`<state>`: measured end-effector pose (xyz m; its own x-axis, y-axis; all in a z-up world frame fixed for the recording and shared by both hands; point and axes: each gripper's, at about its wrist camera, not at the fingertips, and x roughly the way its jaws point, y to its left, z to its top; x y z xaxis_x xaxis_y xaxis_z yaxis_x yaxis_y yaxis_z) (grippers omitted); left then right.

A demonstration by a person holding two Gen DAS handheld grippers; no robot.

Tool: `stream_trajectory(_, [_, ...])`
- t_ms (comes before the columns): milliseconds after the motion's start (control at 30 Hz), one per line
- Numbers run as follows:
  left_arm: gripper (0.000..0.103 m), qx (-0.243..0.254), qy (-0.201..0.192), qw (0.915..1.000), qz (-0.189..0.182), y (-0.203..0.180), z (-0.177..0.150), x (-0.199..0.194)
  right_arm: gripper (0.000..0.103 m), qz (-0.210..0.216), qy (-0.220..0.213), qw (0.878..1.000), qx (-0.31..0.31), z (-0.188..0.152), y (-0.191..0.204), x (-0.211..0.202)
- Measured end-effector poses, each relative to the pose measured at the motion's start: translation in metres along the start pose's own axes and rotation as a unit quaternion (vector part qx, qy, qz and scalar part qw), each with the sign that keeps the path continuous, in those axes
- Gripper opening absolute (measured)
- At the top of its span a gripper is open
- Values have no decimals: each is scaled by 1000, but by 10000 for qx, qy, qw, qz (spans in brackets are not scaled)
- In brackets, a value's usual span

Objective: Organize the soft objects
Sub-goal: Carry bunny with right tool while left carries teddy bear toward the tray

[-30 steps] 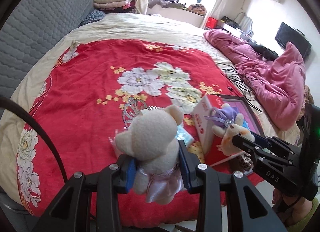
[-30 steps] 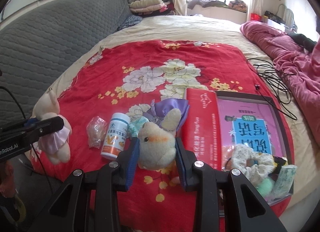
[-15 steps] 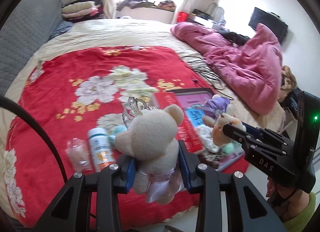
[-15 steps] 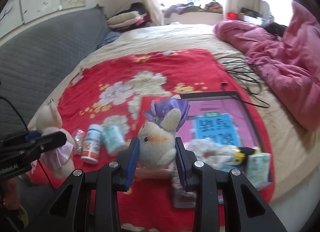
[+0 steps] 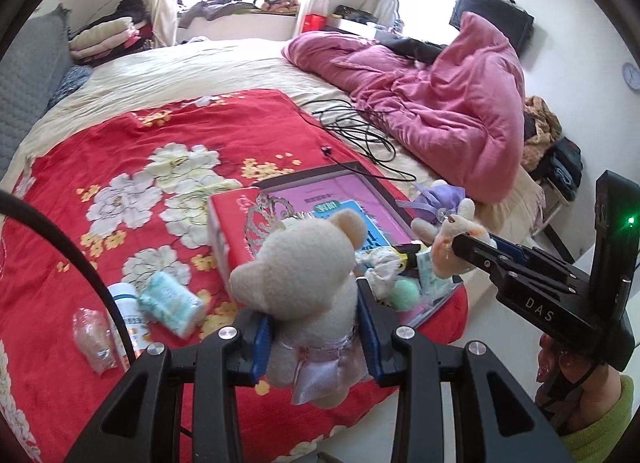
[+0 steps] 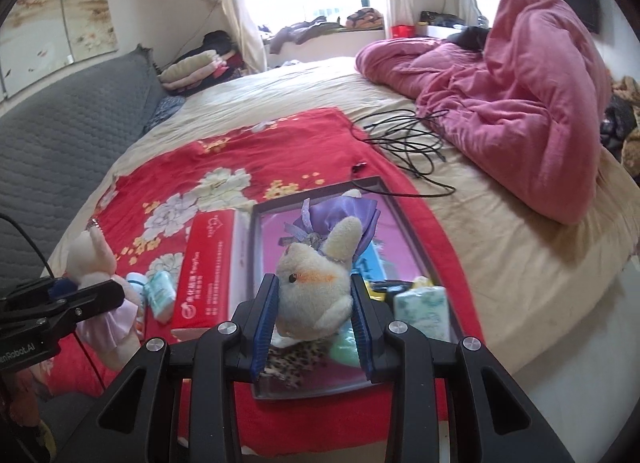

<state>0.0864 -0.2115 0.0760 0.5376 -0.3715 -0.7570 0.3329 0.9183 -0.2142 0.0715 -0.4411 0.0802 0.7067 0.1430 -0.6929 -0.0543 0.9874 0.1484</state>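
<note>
My left gripper (image 5: 316, 325) is shut on a cream teddy bear (image 5: 308, 283) in a pink satin skirt and holds it above the bed's front edge. My right gripper (image 6: 314, 313) is shut on a plush bunny (image 6: 316, 287) with a purple bow and holds it over the open box tray (image 6: 404, 219). The tray has a pink bottom and holds a tissue pack (image 6: 422, 305), a green ball and a leopard-print scrunchie (image 6: 292, 363). The bear also shows in the right wrist view (image 6: 96, 263), and the bunny in the left wrist view (image 5: 448, 235).
A red box lid (image 6: 204, 271) lies left of the tray on the red flowered blanket (image 5: 120, 167). A pill bottle (image 5: 128, 311), a tissue pack (image 5: 172, 303) and a plastic bag (image 5: 90, 333) lie left of it. Black cables (image 6: 408, 143) and a pink duvet (image 6: 520, 103) lie behind.
Both grippers have swung to the right with their toys. The bunny is now over the tray, and the bear is nearer to it.
</note>
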Motion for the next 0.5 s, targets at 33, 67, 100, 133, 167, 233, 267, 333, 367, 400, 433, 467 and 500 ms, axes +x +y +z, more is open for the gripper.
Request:
stream_trajectory(33, [38,35,10,10000,-14,-3,1,3,36,-8,-1,10000,24,-1,-4,0])
stream_trajectory(67, [38,64,37,10000,-36,-7,2,7,36,-11,0,10000,47,-1,-7,0])
stream_trajectory(100, [38,73,67,9999,-68,-10,2,10,36,-8,0,10000,64,-2,-9,-1])
stream_trajectory(133, [38,87,91,9999,-108,-13,3,14,36,-12,5,10000,72,-3,-12,-1])
stream_trajectory(167, [38,110,109,9998,-136,-16,4,18,35,-15,7,10000,81,-3,-13,0])
stream_trajectory(233, [38,189,171,9996,-148,-24,4,27,36,-13,11,9999,115,-5,-18,1])
stream_trajectory(267, [38,222,198,9994,-174,-28,3,31,36,-16,15,9999,130,-6,-20,1])
stream_trajectory(333, [38,272,264,9991,-206,-33,2,39,36,-26,17,9999,169,-8,-25,2])
stream_trajectory(367, [38,304,298,9988,-230,-36,1,42,36,-32,22,9998,197,-9,-28,3])
stream_trajectory(400, [38,345,346,9986,-224,-39,0,48,36,-30,31,9998,218,-10,-30,4])
stream_trajectory(433, [38,377,389,9983,-219,-42,-1,52,36,-29,38,9997,254,-11,-33,5])
stream_trajectory(467, [38,410,435,9979,-231,-45,-2,57,36,-20,52,9996,276,-13,-35,7])
stream_trajectory(500, [38,434,489,9976,-247,-47,-4,62,36,-14,70,9996,289,-13,-38,8])
